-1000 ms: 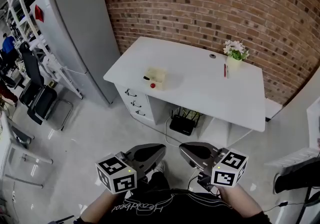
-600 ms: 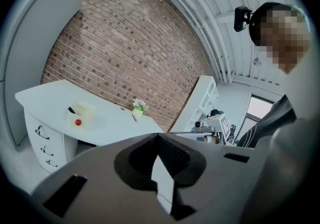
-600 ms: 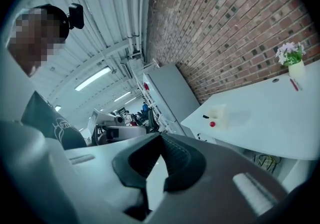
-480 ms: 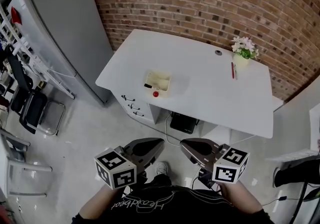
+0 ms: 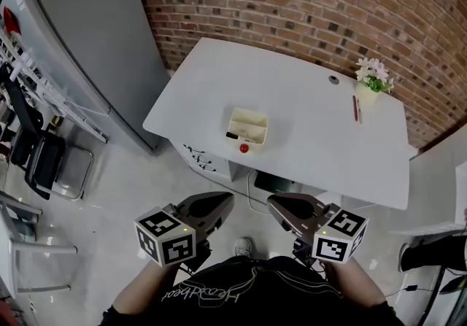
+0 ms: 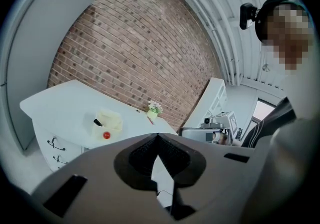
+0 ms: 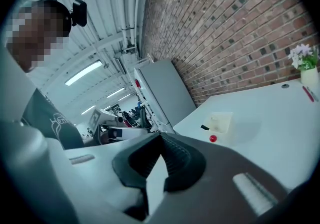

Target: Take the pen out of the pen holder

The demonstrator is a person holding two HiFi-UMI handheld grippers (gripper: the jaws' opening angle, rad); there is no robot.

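A cream pen holder (image 5: 247, 126) sits near the front edge of the white desk (image 5: 306, 142). A short black item (image 5: 232, 135) shows in it and a red ball (image 5: 244, 148) at its front. A red pen (image 5: 356, 108) lies on the desk by the flower vase (image 5: 372, 82). My left gripper (image 5: 221, 203) and right gripper (image 5: 279, 206) hang side by side over the floor, well short of the desk, both shut and holding nothing. The left gripper view shows the holder (image 6: 109, 120) far ahead; so does the right gripper view (image 7: 220, 122).
A grey cabinet (image 5: 80, 40) stands left of the desk, with chairs (image 5: 44, 160) beyond it. Behind the desk runs a brick wall (image 5: 306, 4). Desk drawers (image 5: 198, 158) face me. A black box (image 5: 273, 184) and cables lie under the desk.
The desk has come closer and lower in the head view as the person walks toward it. Both grippers travel forward with the person, staying shut and side by side.
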